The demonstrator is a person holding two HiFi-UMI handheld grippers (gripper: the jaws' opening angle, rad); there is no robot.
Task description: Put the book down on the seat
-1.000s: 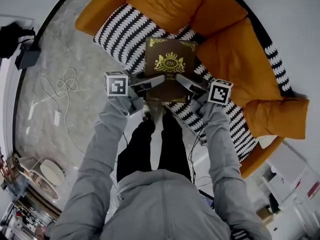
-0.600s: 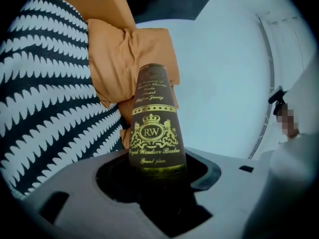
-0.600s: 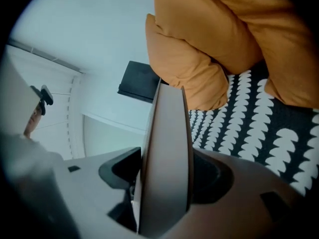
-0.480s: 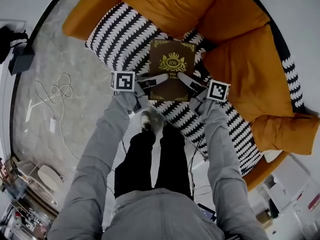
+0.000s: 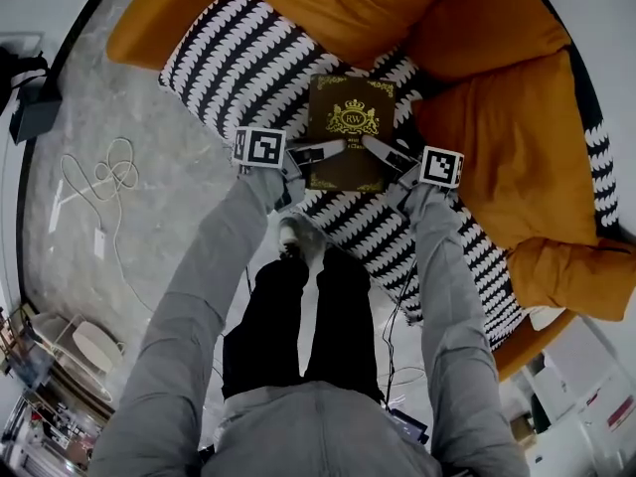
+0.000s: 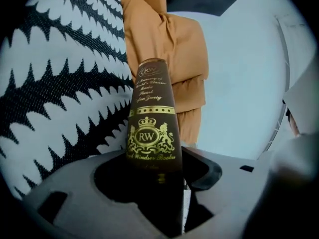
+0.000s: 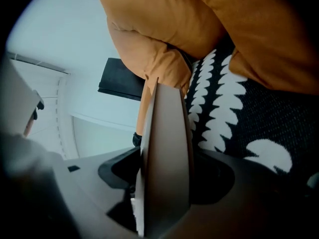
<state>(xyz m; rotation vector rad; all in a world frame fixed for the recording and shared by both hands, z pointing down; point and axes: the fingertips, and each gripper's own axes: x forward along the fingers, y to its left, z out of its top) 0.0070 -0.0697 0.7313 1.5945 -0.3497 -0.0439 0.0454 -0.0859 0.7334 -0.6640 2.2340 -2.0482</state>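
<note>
A dark brown book (image 5: 348, 127) with a gold crest lies flat over the black-and-white patterned seat (image 5: 238, 58) of the sofa, held from both near sides. My left gripper (image 5: 323, 150) is shut on its left edge and my right gripper (image 5: 383, 153) on its right edge. In the left gripper view the book's spine (image 6: 149, 128) with gold lettering stands clamped in the left gripper (image 6: 154, 171). In the right gripper view the book's page edge and cover (image 7: 167, 143) fill the right gripper (image 7: 164, 176). I cannot tell whether the book touches the seat.
Orange back cushions (image 5: 497, 117) rise behind and to the right of the book, and an orange arm (image 5: 149, 28) ends the sofa at the left. A loose orange pillow (image 5: 576, 266) lies at the right. The person's legs (image 5: 298, 306) stand close to the seat's front edge. A white cable (image 5: 99, 182) trails over the grey floor.
Both grippers have carried the book forward, away from the person and further over the patterned seat. Their hold on it has not changed.
</note>
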